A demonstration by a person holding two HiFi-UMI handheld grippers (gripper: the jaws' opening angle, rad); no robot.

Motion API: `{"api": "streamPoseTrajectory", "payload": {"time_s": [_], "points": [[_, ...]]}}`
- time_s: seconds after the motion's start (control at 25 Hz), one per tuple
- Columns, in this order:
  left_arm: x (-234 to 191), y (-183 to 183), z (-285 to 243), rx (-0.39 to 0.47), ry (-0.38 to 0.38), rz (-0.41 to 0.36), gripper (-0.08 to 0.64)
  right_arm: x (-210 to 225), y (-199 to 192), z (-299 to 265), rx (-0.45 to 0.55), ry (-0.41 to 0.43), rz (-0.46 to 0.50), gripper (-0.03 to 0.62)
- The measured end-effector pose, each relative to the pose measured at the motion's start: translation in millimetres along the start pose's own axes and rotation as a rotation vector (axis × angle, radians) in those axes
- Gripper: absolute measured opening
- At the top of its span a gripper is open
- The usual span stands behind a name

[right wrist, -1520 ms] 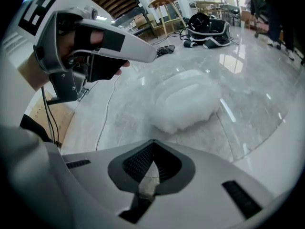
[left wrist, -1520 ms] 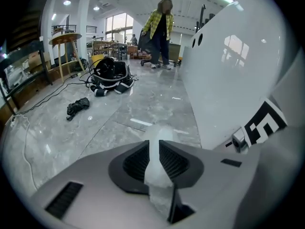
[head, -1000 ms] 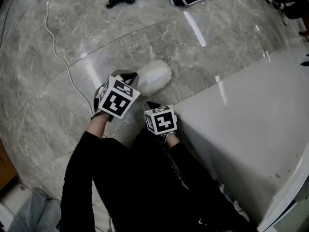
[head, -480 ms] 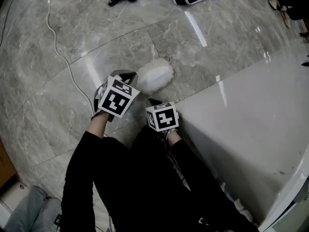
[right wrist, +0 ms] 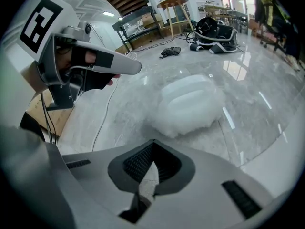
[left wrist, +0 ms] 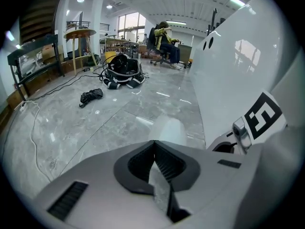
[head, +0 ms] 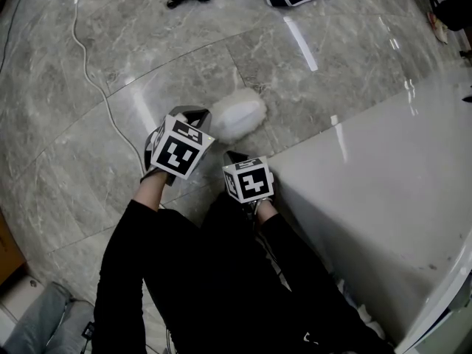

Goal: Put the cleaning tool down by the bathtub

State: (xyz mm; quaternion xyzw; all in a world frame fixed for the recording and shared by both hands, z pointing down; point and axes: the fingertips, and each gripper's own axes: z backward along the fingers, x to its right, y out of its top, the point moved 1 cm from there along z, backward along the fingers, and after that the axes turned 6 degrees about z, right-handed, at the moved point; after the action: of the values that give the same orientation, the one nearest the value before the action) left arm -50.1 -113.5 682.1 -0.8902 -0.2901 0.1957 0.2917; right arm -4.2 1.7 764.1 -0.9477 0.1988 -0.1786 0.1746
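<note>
The right gripper (right wrist: pixel 152 144) sits nearest, its fingers clenched on nothing. Just beyond it, the left gripper (left wrist: pixel 153 144) is likewise closed and empty. Ahead of both fingertips the fluffy white cleaning tool (head: pixel 237 116) lies free on the floor (head: pixel 88 168), close to the near edge of the bathtub (head: pixel 369 190). Over the last second nothing has really moved. I judge the tool is set down and the task is finished.
</note>
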Motion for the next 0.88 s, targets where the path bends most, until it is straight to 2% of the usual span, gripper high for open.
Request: {"api": "streamPoseTrajectory", "payload": {"time_s": [0.36, 0.88], "points": [[1.3, -1.0, -2.4, -0.01, 0.0, 0.006, 0.009, 1.2, 7.5, 4.4, 0.006, 0.004, -0.025, 0.0], [-1.9, -2.0, -5.1, -0.017, 0.014, 0.014, 0.009, -1.6, -1.3, -4.9, -0.005, 0.039, -0.036, 0.0]]}}
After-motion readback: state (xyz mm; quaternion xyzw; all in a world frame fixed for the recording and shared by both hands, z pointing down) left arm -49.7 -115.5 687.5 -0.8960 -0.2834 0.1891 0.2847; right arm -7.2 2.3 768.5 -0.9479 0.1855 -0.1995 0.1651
